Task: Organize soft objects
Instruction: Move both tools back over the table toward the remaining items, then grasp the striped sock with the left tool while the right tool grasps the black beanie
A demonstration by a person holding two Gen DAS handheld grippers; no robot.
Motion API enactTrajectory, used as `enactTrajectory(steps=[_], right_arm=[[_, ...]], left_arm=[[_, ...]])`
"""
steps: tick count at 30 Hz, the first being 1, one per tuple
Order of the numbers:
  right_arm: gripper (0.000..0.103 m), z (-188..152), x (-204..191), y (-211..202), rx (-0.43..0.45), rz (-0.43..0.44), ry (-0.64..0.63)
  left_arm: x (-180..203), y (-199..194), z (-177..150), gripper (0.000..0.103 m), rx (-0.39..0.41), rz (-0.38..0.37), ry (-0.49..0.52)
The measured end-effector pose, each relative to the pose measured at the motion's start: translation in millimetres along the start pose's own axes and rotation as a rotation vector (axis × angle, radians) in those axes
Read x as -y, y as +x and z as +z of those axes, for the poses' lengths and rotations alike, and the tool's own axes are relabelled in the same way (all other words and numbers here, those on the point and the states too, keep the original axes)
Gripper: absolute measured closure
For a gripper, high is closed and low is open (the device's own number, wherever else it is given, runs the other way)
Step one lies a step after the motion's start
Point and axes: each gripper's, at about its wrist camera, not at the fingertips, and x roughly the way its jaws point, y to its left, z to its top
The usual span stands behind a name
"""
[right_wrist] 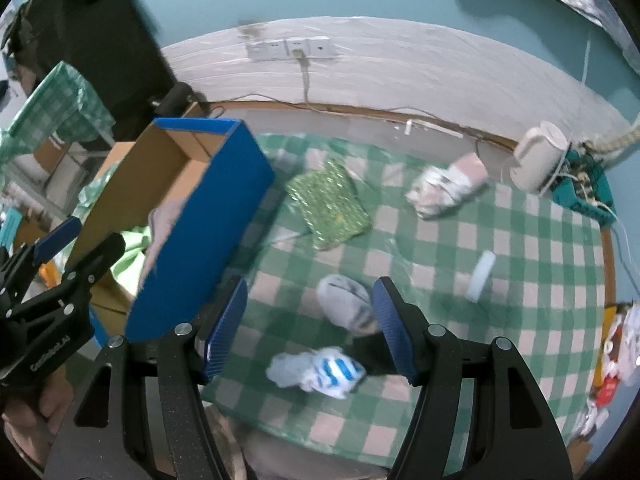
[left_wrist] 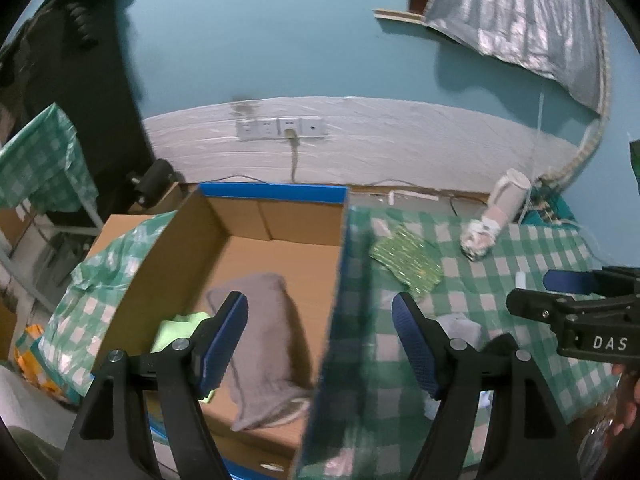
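We hover our right claw (right_wrist: 308,328), spread and empty, above the grey sock (right_wrist: 344,300); next, close on it. Left claw (left_wrist: 320,344) waits released over the cardboard box (left_wrist: 256,216).

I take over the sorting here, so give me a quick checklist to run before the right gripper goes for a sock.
1. Right gripper open and holding nothing: ok.
2. Left gripper open and holding nothing: ok.
3. Grey sock between the right fingers, nothing lying on it: ok.
4. Blue-striped sock apart from the grey one: cannot tell, blurred.
5. Room in the cardboard box beside the grey towel: ok.
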Motion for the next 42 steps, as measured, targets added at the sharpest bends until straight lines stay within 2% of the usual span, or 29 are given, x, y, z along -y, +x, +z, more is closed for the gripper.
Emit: enactTrajectory(steps=[4,13,25,34,42], right_arm=[[0.036,-12,19,1,-0.012,-0.01,0.032],[0.036,-36,55,9,-0.047,-0.036,0.092],[0.035,-58,82,51,-0.109,-0.069,0.12],[0.035,-74,88,79,-0.122,-0.054,0.131],[0.035,-81,84,102,-0.143,-0.039,0.117]], left_arm=[[23,1,-6,0.027,-0.013,-0.021,0.054],[64,12,-17,0.026,-0.046,-0.014,0.152],[110,48,-48,0.026,-0.155,-0.01,0.264],[117,73,-60,0.026,-0.227,-0.032,0.276],[122,81,-69,0.026,-0.254,-0.026,0.308]])
